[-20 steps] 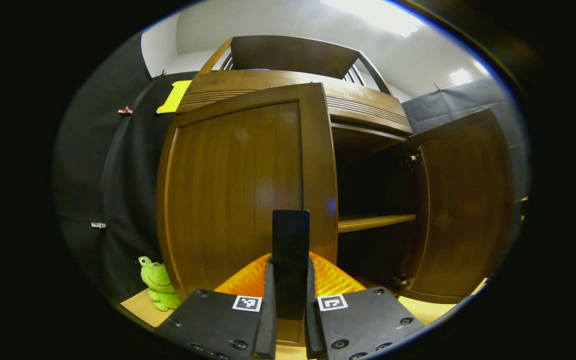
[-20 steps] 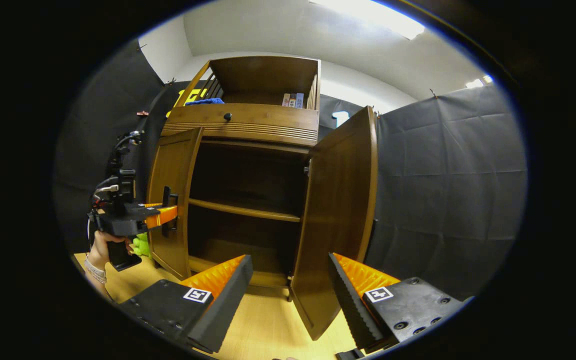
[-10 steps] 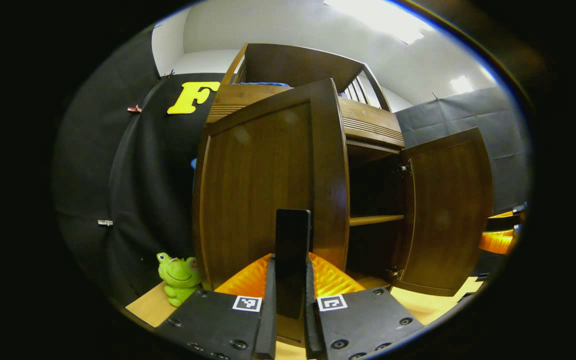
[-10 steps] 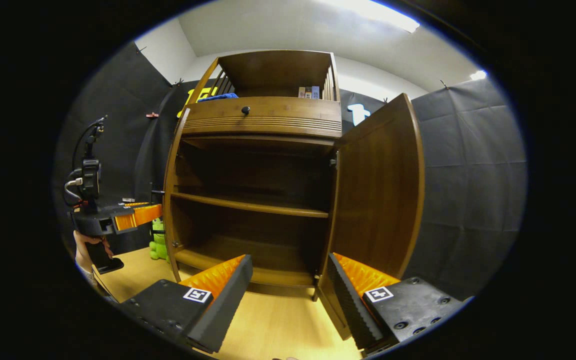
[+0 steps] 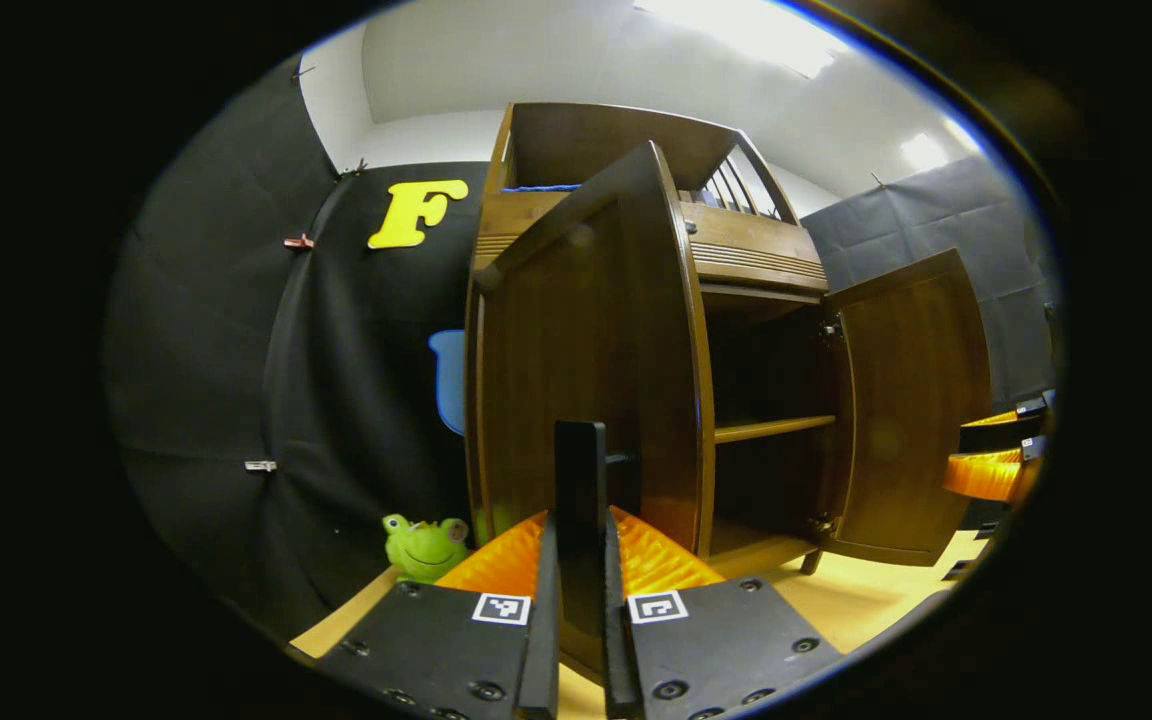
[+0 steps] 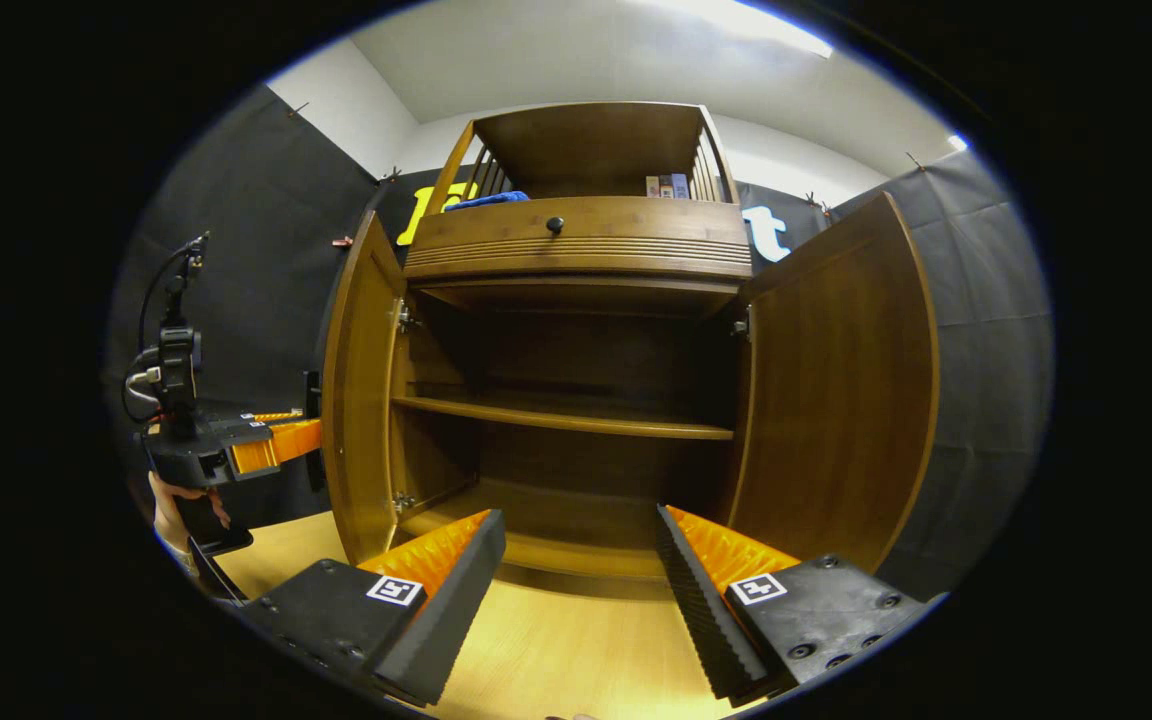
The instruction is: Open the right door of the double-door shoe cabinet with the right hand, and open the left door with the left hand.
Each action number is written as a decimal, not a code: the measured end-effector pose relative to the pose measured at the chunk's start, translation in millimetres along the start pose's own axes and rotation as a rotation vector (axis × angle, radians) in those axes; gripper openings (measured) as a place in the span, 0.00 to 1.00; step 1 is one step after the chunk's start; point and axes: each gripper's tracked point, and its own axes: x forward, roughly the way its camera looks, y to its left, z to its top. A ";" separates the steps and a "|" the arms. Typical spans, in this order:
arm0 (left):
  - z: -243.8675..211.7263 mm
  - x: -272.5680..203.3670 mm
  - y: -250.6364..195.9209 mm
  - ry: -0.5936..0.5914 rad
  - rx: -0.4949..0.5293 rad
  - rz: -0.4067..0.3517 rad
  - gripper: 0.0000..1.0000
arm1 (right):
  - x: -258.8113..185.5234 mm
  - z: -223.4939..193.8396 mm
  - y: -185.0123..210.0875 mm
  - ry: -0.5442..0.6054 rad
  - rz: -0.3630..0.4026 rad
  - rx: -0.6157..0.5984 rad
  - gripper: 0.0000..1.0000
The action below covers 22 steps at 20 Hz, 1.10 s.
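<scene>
Shoe cabinet (image 6: 576, 250), double-door, seen from the right gripper view with both doors swung out from its front: the right door (image 6: 836, 390) stands wide at the cabinet's right side, and the left door (image 6: 361, 400) stands out at the cabinet's left side, its inner face and hinges showing. Inside the cabinet a single shelf (image 6: 556, 418) crosses the dark interior; I see nothing on it.

Left tool (image 5: 581, 560): in the left gripper view I hold it clamped on the dark upright handle (image 5: 579, 470) of the left door, both fingers pressing its sides. From the right gripper view the same tool, with the hand (image 6: 176, 505) under it, sits just left of that door's free edge.

Right tool (image 6: 576, 570): its fingers stand well apart in front of the cabinet's open bottom, gripping nothing, near the right door but not touching it.

Step in hand, as I judge it: finishing the left door's swing. To do this well I would carry the left tool along an arc about the door's hinges at the cabinet's left wall rather than pulling straight back, letting my wrist turn with the handle so the grip does not twist. I would slow near the end of travel, then part the fingers before drawing away. A green frog toy (image 5: 423, 545) sits on the floor just left of the cabinet, behind the door; I would watch the door does not strike it.
</scene>
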 end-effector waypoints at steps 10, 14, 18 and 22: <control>-0.6 -23.9 63.0 -0.010 0.043 0.155 0.07 | 10.1 -2.5 37.7 0.010 0.074 0.020 0.96; 0.7 -25.5 75.1 -0.007 0.053 0.176 0.06 | 8.8 -2.2 45.3 0.017 0.084 0.024 0.96; 0.7 -26.1 77.0 -0.004 0.047 0.177 0.06 | 5.8 0.1 42.6 0.011 0.070 0.014 0.96; -0.2 -29.6 82.3 -0.003 0.038 0.192 0.06 | 6.8 -0.1 42.2 0.013 0.068 0.008 0.96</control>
